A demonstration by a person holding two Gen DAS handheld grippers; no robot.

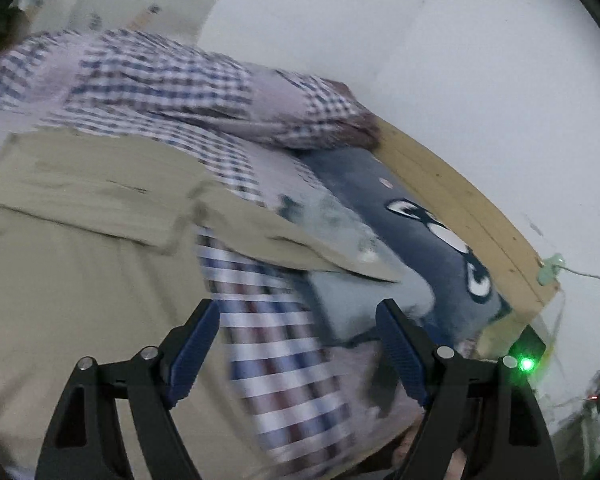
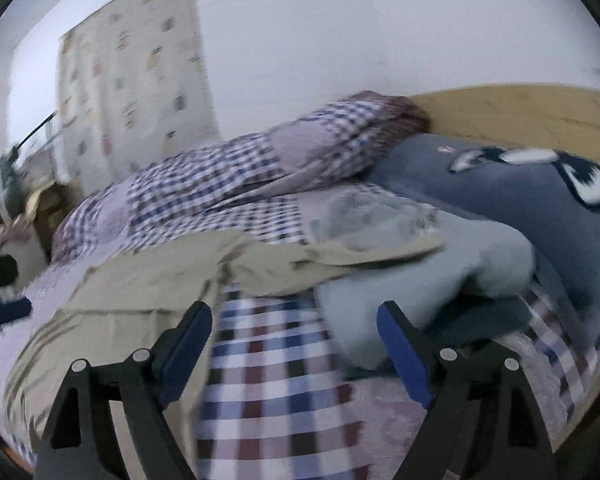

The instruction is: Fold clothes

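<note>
A beige garment lies spread flat on a checked bedcover, its far edge folded over. In the right wrist view the same beige garment lies to the left, one corner resting on a pale blue folded cloth. My left gripper hangs open above the bedcover, just right of the garment, with nothing between its fingers. My right gripper is open too, over the checked bedcover between the garment and the pale cloth. Part of the left gripper shows at the left edge.
A bunched checked quilt lies along the far side of the bed. A dark blue cushion with white eyes leans on the wooden headboard. A patterned curtain hangs on the white wall. Both pictures are motion-blurred.
</note>
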